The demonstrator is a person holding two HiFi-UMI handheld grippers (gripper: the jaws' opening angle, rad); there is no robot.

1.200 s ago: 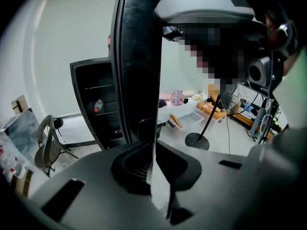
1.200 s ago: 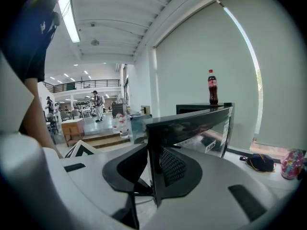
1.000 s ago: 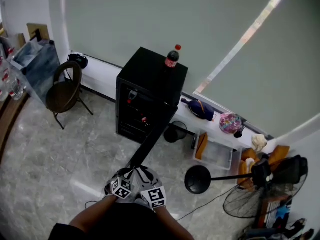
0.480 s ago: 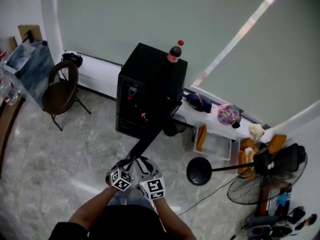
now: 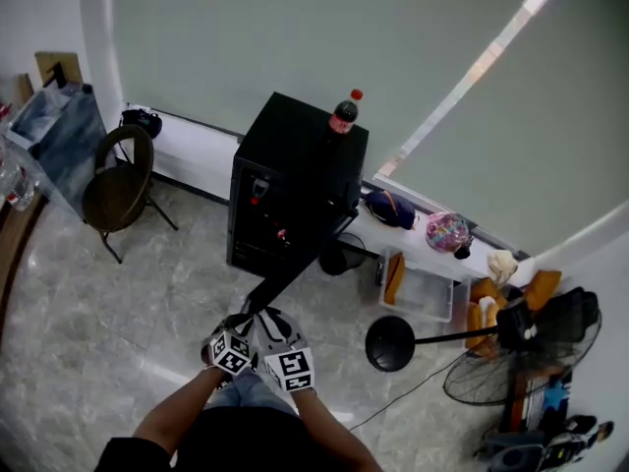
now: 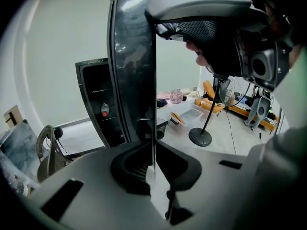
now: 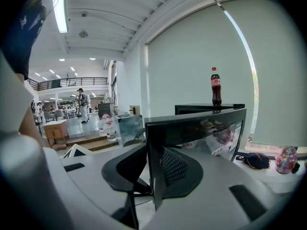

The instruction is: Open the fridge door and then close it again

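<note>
A black fridge (image 5: 300,155) stands by the window ledge with a cola bottle (image 5: 342,114) on top. Its glass door (image 5: 285,278) is swung open toward me. Both grippers clamp the door's free edge side by side, the left gripper (image 5: 248,323) on the left and the right gripper (image 5: 275,324) beside it. In the left gripper view the thin door edge (image 6: 154,128) runs between the shut jaws of the left gripper (image 6: 153,164), with the fridge's inside (image 6: 98,109) behind. In the right gripper view the right gripper (image 7: 153,176) grips the door (image 7: 201,123), below the bottle (image 7: 216,86).
A brown chair (image 5: 118,185) stands left of the fridge. Right of it are a black bin (image 5: 339,256), a clear box (image 5: 425,298), a round stand base (image 5: 389,344) and a floor fan (image 5: 501,382). Bags (image 5: 393,207) lie on the white ledge.
Both grippers, still clamped on the door's edge, have shifted together a little up and left in the head view, and the door has swung with them.
</note>
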